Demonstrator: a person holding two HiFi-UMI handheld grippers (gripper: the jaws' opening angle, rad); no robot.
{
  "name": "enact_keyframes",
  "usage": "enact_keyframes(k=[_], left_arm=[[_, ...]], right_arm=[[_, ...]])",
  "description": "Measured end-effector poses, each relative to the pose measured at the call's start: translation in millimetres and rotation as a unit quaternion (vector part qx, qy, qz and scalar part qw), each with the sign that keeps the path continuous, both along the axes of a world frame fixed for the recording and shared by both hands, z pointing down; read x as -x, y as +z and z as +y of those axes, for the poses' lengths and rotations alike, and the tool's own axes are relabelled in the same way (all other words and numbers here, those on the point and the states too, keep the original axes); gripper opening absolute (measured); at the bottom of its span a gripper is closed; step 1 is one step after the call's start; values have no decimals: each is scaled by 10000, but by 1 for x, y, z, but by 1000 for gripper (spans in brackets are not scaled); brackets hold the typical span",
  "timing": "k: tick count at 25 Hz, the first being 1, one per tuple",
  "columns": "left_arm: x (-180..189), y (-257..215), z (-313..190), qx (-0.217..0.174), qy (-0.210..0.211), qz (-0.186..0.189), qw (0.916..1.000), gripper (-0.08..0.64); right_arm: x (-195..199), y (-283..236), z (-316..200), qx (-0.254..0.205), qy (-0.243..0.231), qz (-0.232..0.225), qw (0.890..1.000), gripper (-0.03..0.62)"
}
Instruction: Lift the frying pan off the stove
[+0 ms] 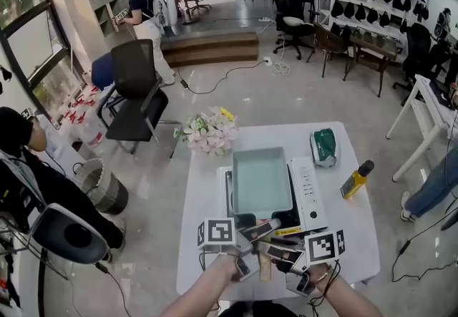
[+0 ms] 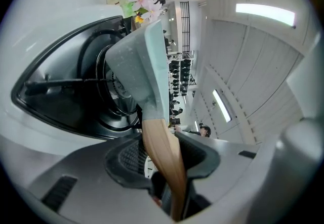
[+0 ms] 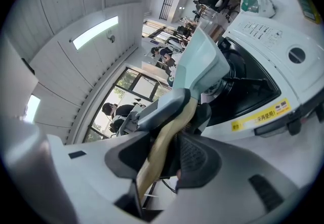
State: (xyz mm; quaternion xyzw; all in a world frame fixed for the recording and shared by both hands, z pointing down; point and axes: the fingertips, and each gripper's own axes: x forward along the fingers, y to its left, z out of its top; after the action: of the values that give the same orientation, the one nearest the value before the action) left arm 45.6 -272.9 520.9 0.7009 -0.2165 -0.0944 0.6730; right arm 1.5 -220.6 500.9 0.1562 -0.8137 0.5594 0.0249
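The pan (image 1: pixel 261 181), a pale teal rectangle, hung or sat directly over the stove (image 1: pixel 309 194); no view settled whether it rested on the black burner (image 2: pixel 109 91). Its wooden handle (image 2: pixel 161 143) reached out past the stove's front edge, and both tools were clamped on it. The left gripper (image 1: pixel 261 231) pinched it from the left and the right gripper (image 1: pixel 275 251) from the right, just behind the left one. A yellow sticker (image 3: pixel 258 116) on the stove's front carried Chinese print, with "使用" about all that could be read. Markings on the white control strip were too small to read. Flowers (image 1: pixel 209 131) lay beyond the stove, and a green bag (image 1: pixel 323 147) and a yellow bottle (image 1: pixel 356 179) to its right.
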Motion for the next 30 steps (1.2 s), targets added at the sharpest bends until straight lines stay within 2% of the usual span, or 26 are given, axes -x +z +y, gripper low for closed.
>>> enact_keyframes(k=[26, 30], left_arm=[[9, -59, 9, -894, -26, -159, 9959, 155], [12, -70, 12, -1042, -19, -180, 9944, 155]], right_arm=[[9, -50, 12, -862, -15, 72, 9962, 161], [12, -57, 17, -884, -2, 53, 9961, 161]])
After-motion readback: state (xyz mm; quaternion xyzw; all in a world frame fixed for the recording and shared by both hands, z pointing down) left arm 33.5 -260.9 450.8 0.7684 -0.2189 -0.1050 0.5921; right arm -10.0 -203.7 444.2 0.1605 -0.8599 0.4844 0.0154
